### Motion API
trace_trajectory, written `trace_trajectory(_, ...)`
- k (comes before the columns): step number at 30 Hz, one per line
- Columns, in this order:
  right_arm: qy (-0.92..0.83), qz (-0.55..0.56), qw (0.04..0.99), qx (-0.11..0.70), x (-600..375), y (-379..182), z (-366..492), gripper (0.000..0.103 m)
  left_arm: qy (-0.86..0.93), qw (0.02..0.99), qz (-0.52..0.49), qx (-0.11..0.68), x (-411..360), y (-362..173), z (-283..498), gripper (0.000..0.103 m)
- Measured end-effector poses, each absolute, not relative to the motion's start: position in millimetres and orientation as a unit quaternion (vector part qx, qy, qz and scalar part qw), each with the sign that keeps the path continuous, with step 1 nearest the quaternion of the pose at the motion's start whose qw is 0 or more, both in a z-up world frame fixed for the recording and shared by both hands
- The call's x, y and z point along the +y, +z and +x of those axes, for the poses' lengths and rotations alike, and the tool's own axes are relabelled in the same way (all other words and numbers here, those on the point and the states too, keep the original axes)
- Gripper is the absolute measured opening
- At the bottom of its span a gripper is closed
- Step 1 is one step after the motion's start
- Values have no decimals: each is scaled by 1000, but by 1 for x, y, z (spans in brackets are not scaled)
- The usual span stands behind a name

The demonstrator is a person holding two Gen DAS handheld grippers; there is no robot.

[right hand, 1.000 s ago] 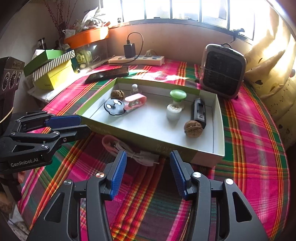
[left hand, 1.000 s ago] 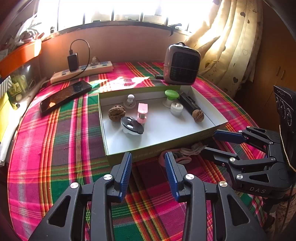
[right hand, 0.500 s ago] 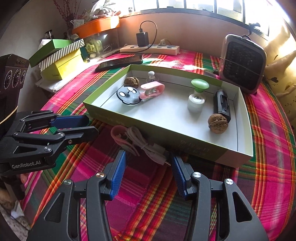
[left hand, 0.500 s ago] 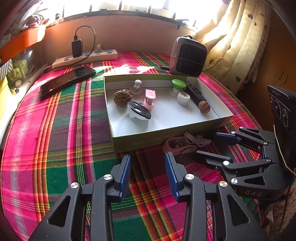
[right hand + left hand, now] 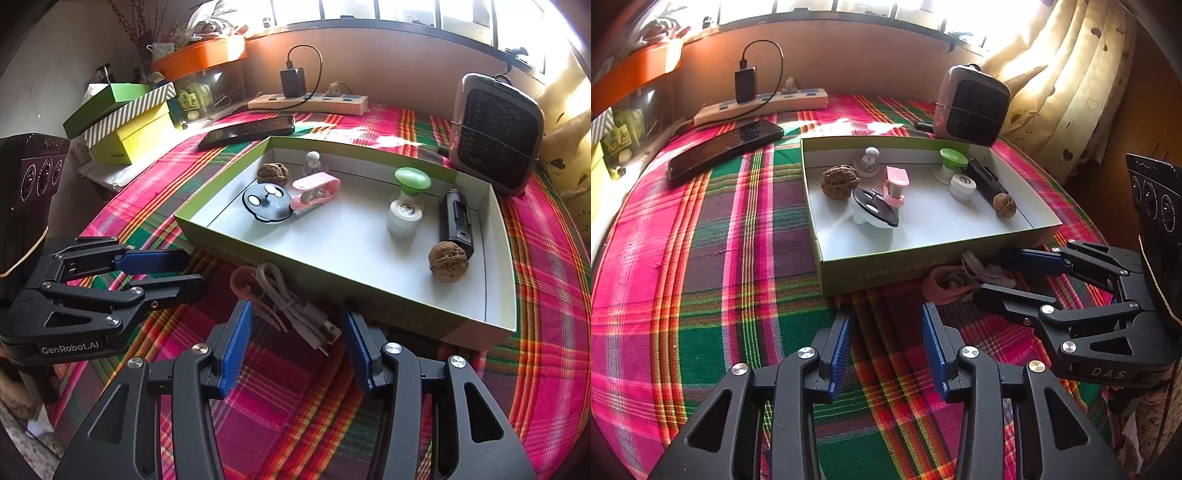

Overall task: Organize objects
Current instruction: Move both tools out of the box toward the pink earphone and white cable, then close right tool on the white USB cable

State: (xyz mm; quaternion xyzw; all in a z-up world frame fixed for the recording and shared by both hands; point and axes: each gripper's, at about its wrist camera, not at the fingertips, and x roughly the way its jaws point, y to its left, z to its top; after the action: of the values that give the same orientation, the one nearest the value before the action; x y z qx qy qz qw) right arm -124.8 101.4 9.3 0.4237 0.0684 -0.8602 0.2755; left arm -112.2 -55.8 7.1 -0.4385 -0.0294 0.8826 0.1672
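Two grippers are hovering over the plaid tablecloth, both w/ jaws spread and nothing pinched. The left gripper is sitting just short of the box's near wall; the right gripper is hanging right behind a bundled cable, which is lying on the cloth outside the box, touching a pink band just beside it. The shallow green box is holding 8 items: 2 walnuts, one near the right wall and one at the back left, 1 black-topped round dish, 1 pink clip, 1 small white knob, 1 green-capped piece, 1 white bottle and 1 black bar. Behind the box are lying 1 phone and 1 power strip w/ 1 charger plugged in, and 1 small heater is standing at the right. 2 stacked boxes are sitting at the far left.
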Motion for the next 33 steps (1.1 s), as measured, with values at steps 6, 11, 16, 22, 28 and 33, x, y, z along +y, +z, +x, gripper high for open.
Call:
trace_trajectory(6,-851,428,296,67,93,7,-120,49,884,163,-437,-35,-61,9,-111,35)
trace_trajectory(11,-847,428,307,78,84,6,-111,41,885,160,-436,-40,-64,10,-110,35)
trace_trajectory(16,-841,429,316,93,78,3,-98,29,884,157,-438,-43,-67,9,-112,35)
trace_trajectory(22,-844,430,305,98,82,3,-89,20,884,157,-438,-44,-67,9,-112,35)
trace_trajectory(28,-849,426,296,102,91,3,-80,20,883,160,-439,-42,-63,9,-116,35)
trace_trajectory(33,-858,428,272,83,107,4,-77,20,878,169,-445,-49,-59,8,-122,35)
